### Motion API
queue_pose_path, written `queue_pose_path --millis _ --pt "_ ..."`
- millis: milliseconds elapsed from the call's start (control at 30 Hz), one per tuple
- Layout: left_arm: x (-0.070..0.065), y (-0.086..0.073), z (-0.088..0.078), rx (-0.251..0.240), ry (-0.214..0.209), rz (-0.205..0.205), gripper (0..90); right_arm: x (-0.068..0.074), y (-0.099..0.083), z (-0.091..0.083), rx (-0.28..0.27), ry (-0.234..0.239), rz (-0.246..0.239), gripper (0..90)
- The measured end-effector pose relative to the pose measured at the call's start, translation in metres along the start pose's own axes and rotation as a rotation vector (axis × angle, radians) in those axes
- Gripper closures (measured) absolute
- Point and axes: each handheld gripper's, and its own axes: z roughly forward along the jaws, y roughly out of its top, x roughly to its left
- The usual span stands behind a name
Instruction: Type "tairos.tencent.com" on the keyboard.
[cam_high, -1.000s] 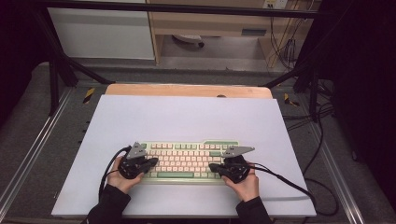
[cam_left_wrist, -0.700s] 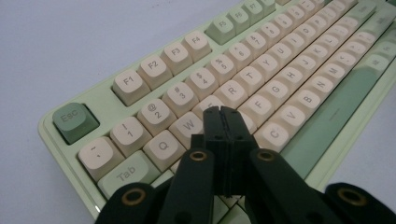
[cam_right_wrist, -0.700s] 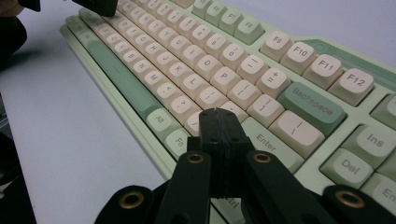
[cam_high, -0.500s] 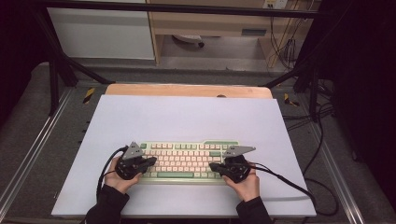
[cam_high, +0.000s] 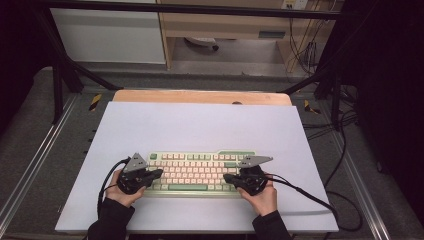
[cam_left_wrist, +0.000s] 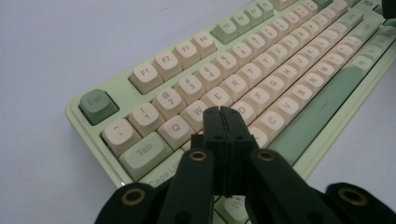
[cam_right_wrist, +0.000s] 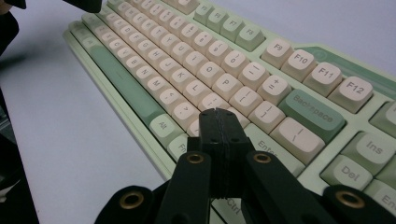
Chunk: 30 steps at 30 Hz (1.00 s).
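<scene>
A pale green keyboard (cam_high: 197, 172) with cream keys lies near the front of the white table sheet (cam_high: 200, 125). My left gripper (cam_high: 159, 173) hovers over its left end, jaws pressed together with nothing between them. In the left gripper view its tip (cam_left_wrist: 221, 111) sits above the keyboard (cam_left_wrist: 261, 79) around the A and S keys. My right gripper (cam_high: 227, 177) is over the right end, also shut and empty. In the right gripper view its tip (cam_right_wrist: 217, 113) is just above the keys left of Enter on the keyboard (cam_right_wrist: 210, 65).
A wooden board edge (cam_high: 200, 96) runs behind the sheet. Black cables (cam_high: 310, 192) trail from the right gripper across the sheet toward the right rail. Metal frame rails (cam_high: 35, 150) flank the table. Shelving (cam_high: 225, 25) stands at the back.
</scene>
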Motion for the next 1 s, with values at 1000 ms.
queue_pose_path --millis 1000 --pt "0.007 -0.011 -0.006 0.008 0.008 -0.016 89.7 0.016 0.016 0.034 0.034 0.034 -0.042 90.0"
